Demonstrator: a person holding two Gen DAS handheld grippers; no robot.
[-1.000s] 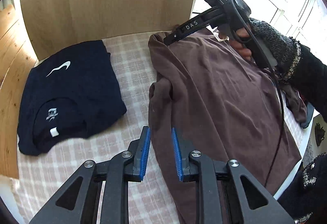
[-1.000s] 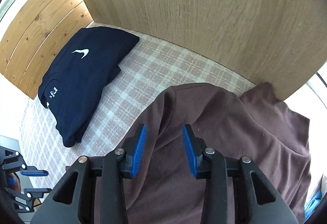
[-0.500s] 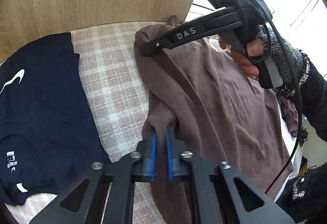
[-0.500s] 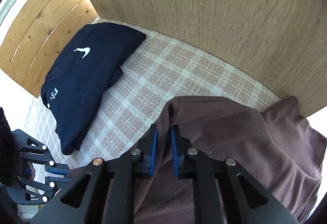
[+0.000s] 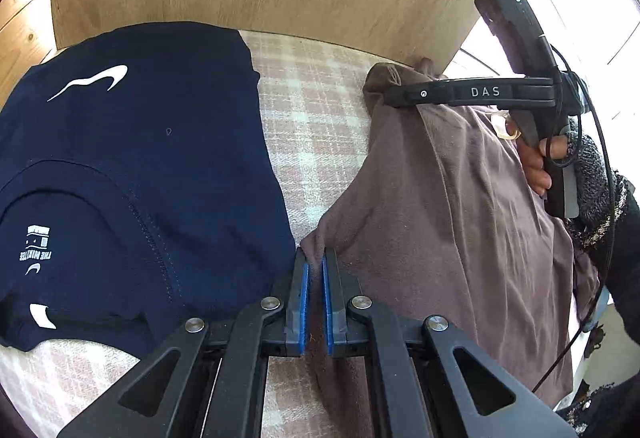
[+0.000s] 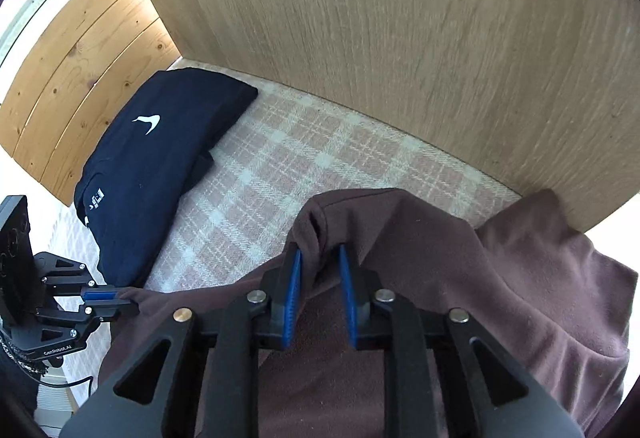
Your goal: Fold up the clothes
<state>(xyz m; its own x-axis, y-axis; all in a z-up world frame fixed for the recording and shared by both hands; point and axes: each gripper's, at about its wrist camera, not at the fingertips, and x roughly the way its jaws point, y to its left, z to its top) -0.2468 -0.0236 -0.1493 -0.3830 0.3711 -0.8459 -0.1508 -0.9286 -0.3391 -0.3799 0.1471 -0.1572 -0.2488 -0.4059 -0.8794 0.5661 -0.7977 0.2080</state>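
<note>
Left wrist view: left gripper [image 5: 315, 266] jaws clamped on the brown garment [image 5: 448, 206]; right gripper [image 6: 319, 262] likewise pinches its edge; folded navy shirt [image 5: 136, 166] lies beside.

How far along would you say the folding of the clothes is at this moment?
Done: the navy shirt lies folded on the checked cloth. In hand: the brown garment, pinched along one edge by the left tool and the right tool. Left: its folds, since it is spread out and rumpled.
</note>
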